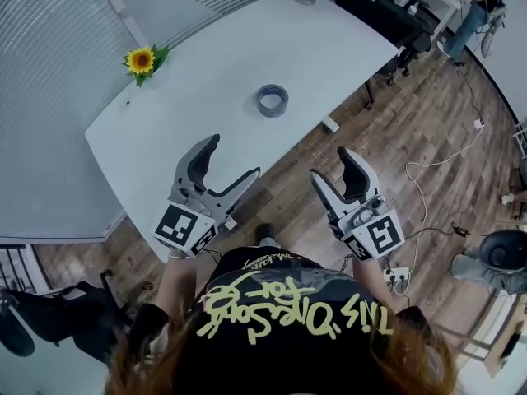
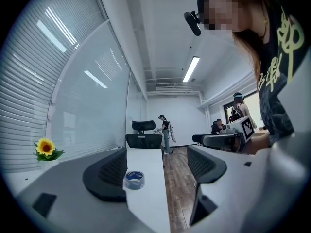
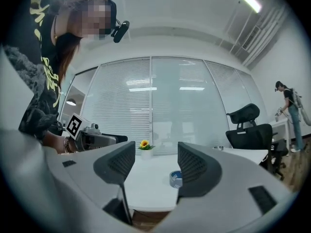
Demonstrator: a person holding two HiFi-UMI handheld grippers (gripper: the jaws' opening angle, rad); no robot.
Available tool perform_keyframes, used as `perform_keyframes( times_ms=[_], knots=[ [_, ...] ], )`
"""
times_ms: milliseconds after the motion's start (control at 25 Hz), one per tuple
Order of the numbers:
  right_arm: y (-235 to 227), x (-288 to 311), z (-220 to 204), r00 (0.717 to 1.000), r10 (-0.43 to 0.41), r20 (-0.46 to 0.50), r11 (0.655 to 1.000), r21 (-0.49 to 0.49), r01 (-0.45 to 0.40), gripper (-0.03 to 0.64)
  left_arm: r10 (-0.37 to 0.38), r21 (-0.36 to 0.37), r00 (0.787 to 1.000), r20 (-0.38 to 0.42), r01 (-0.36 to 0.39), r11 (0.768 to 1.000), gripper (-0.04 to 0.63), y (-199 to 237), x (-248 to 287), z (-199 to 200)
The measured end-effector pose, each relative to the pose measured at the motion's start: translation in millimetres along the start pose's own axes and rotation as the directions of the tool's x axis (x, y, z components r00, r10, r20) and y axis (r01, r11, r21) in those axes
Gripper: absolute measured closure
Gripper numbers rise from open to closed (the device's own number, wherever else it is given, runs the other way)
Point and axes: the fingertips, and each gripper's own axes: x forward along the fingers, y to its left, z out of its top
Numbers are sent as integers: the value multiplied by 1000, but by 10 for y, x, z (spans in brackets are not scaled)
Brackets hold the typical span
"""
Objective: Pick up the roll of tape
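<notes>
While the left gripper (image 1: 234,156) and right gripper (image 1: 331,163) gape wide, empty, the roll of tape (image 1: 272,99) lies well ahead; a hasty jaw could shove it away.

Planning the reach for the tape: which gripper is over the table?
The left gripper: its open, empty jaws hang over the white table near its edge, while the right gripper is over the wood floor.

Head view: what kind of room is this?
Probably an office or meeting room: a long white table, black office chairs at its far end, and a glass wall with blinds.
</notes>
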Motion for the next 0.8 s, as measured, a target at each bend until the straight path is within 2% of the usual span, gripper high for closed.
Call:
perform_keyframes(
  times_ms=[160,480,800],
  knots=[
    [-124,217,-125,1000,-15,-19,1000,9,15,359,7,-7,1000,-18,-8,1000,216,304,128,-86],
    [-394,341,-186,998,-58,-34,998,11,58,359,-34,-34,999,-31,32,999,216,429,365,-162],
    [-496,422,-134,999,-12,-40,1000,4,12,359,-20,-31,998,-52,19,999,216,432,485,-202]
  ],
)
